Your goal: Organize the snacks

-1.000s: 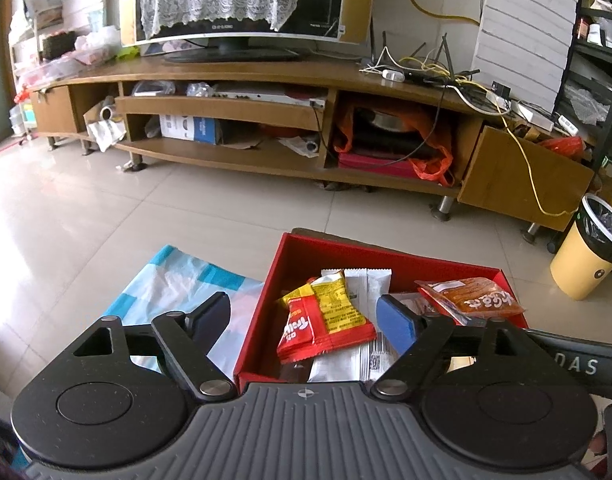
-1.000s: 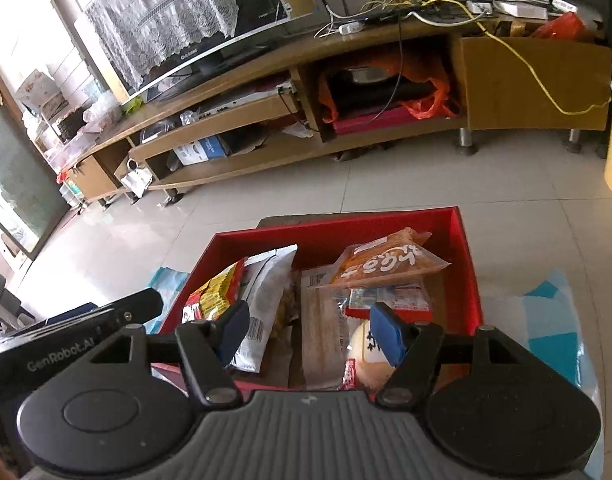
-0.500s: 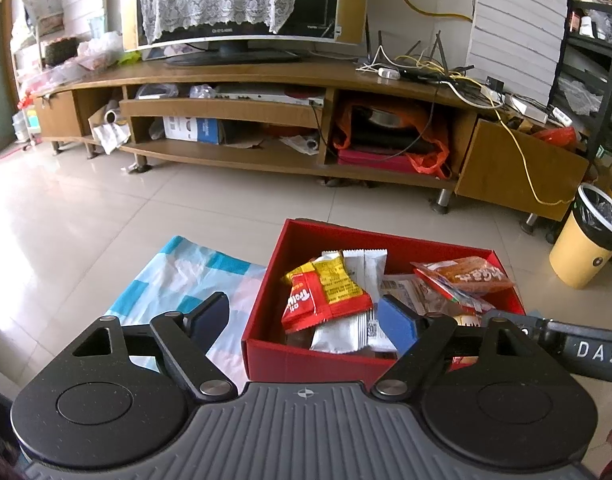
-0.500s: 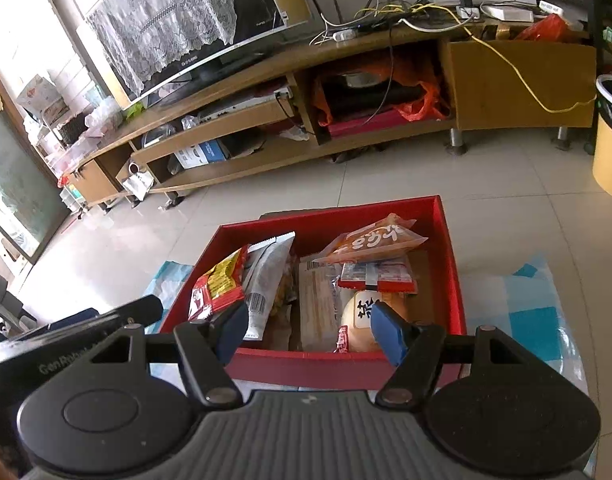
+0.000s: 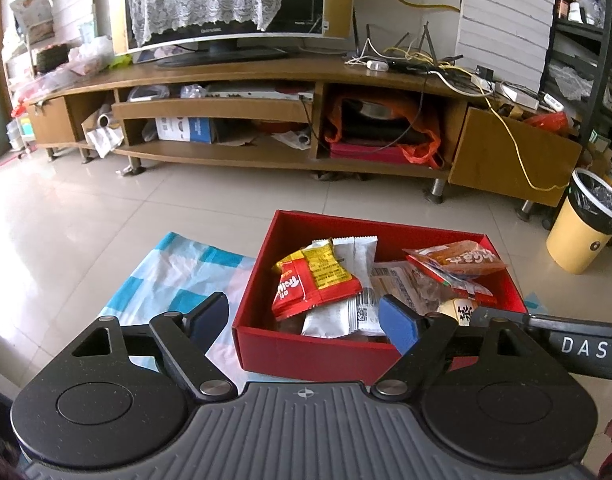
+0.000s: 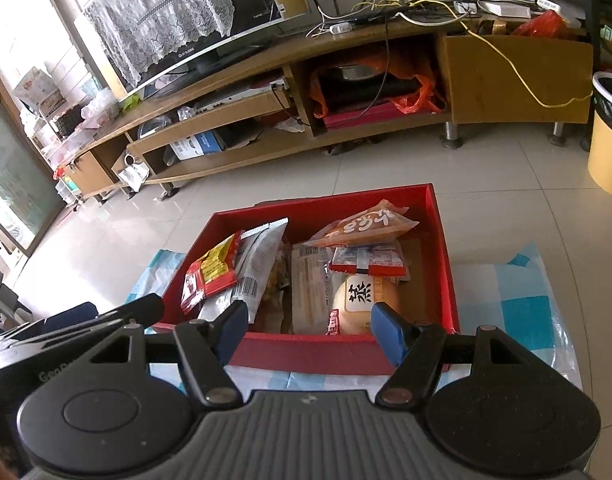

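A red box (image 5: 314, 354) (image 6: 446, 264) stands on a blue-and-white checked cloth (image 5: 174, 276) (image 6: 522, 300). It holds several snack packs: a red-and-yellow pack (image 5: 314, 280) (image 6: 210, 276), a white pack (image 5: 346, 300) (image 6: 254, 268), an orange pack (image 5: 458, 258) (image 6: 366, 224), a clear pack (image 6: 310, 288) and a round bun (image 6: 362, 300). My left gripper (image 5: 304, 322) is open and empty just before the box's near left corner. My right gripper (image 6: 310, 330) is open and empty over the box's near wall.
A long wooden TV stand (image 5: 266, 120) (image 6: 306, 92) with a TV, cables and clutter runs along the back. A yellow bin (image 5: 582, 228) (image 6: 610, 136) stands on the tiled floor at the right. The other gripper's body shows at each view's edge.
Both grippers have drawn back from over the box toward its near side and stayed open. The box now shows its whole near wall. The snacks have not moved.
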Available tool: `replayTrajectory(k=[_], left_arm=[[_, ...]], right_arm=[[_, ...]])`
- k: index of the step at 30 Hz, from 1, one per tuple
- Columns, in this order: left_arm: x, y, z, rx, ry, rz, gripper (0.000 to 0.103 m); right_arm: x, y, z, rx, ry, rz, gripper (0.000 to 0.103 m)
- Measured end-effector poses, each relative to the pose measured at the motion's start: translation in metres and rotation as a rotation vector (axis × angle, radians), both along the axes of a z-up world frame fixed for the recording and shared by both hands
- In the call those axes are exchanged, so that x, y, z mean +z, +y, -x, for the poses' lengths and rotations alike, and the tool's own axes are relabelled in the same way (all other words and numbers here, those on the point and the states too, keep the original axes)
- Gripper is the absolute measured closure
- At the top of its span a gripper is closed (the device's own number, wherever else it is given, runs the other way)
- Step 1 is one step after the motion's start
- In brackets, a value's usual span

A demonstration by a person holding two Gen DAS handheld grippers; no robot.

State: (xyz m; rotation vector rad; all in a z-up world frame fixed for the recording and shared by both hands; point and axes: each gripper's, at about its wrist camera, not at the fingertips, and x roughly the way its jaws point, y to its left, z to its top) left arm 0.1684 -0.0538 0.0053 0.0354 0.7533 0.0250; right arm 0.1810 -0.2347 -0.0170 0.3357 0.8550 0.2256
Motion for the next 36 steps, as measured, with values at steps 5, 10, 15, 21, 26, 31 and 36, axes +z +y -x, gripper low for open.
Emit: replayTrajectory(k=[5, 10, 15, 21, 26, 31, 36], left_arm=[[0.000, 0.000, 0.004, -0.004, 0.002, -0.002, 0.016], [0.000, -0.001, 0.012, -0.007, 0.005, -0.006, 0.015], [-0.002, -0.003, 0.025, -0.010, 0.013, -0.009, 0.013], [-0.006, -0.007, 0.047, -0.015, 0.034, -0.019, 0.011], [-0.006, -0.008, 0.067, -0.017, 0.040, -0.024, 0.009], [-0.007, -0.009, 0.087, -0.031, 0.046, -0.027, 0.007], [-0.006, -0.011, 0.109, -0.045, 0.042, -0.037, 0.007]], right_arm=[[-0.001, 0.002, 0.003, 0.005, 0.005, 0.012, 0.038], [0.000, 0.002, 0.014, -0.003, 0.008, 0.019, 0.038], [0.001, 0.001, 0.032, -0.010, 0.007, 0.031, 0.037], [0.004, 0.001, 0.059, -0.015, 0.005, 0.056, 0.037], [0.004, 0.003, 0.083, -0.015, 0.004, 0.123, 0.036], [0.003, 0.001, 0.105, -0.018, 0.008, 0.119, 0.036], [0.009, 0.000, 0.127, -0.025, -0.008, 0.112, 0.036]])
